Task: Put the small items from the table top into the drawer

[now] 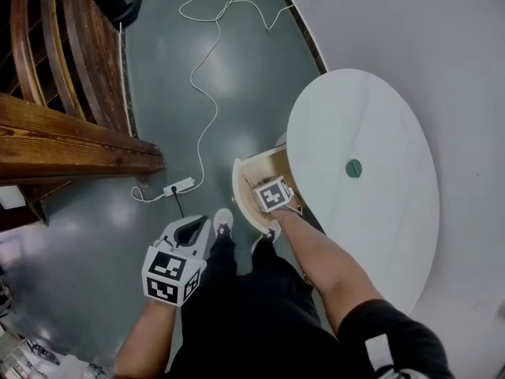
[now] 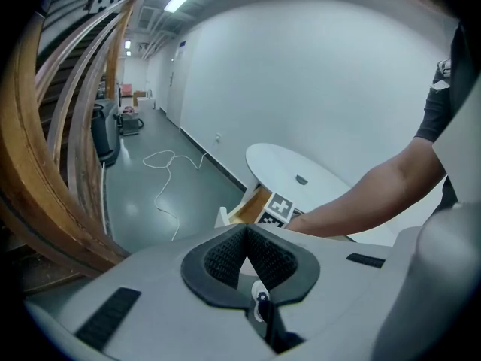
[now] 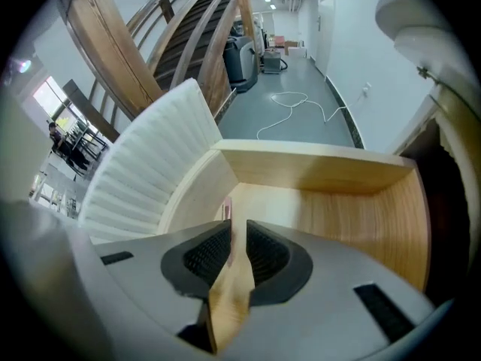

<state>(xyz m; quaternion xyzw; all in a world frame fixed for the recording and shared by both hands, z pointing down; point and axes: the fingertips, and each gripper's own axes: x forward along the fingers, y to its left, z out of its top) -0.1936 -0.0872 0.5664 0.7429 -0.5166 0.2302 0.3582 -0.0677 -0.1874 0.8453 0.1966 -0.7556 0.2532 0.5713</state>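
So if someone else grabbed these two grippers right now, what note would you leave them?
Left gripper: shut, empty, hanging low beside the person's leg, away from the table.
Right gripper: inside the open wooden drawer, jaws slightly apart and gripping nothing. A small pinkish item sits right at its tips, apparently on the drawer floor.
Round white table: one small green item lies on top.
Done: drawer open, pinkish item in it.
Left: lift the right gripper out, fetch the green item, put it in the drawer, then probably close the drawer.
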